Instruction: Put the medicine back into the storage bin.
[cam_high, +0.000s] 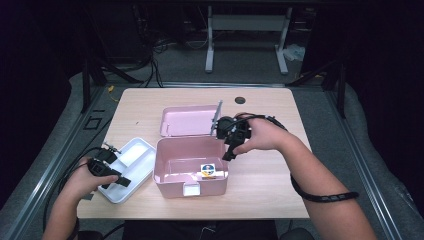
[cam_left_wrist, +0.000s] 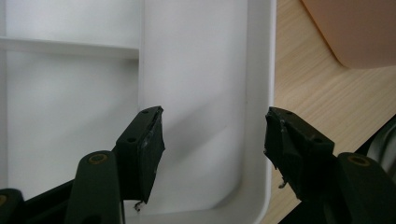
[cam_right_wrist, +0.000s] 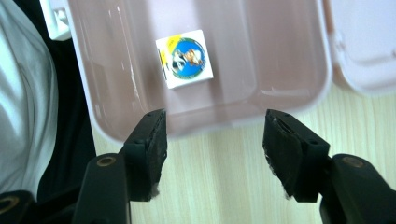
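An open pink box (cam_high: 175, 186) stands mid-table, its lid (cam_high: 187, 120) hinged back flat behind it. Inside, at the front right, lies a small white packet (cam_high: 208, 170) with a round blue picture. My right gripper (cam_high: 229, 152) hovers over the box's right rim, open, nothing between its jaws. In the right gripper view the gripper (cam_right_wrist: 215, 135) looks down past the box wall (cam_right_wrist: 280, 56) at the packet (cam_right_wrist: 184, 58). A white divided tray (cam_high: 131, 165) lies left of the box. My left gripper (cam_high: 122, 180) is low over the tray's front, open; its jaws (cam_left_wrist: 214, 135) straddle one tray compartment (cam_left_wrist: 196, 70), holding nothing.
The wooden table (cam_high: 260, 180) has bare room right of and in front of the box. A round cable hole (cam_high: 240, 100) sits near the far edge. The box's white latch (cam_high: 191, 189) faces the person. Cables trail off the table's left side.
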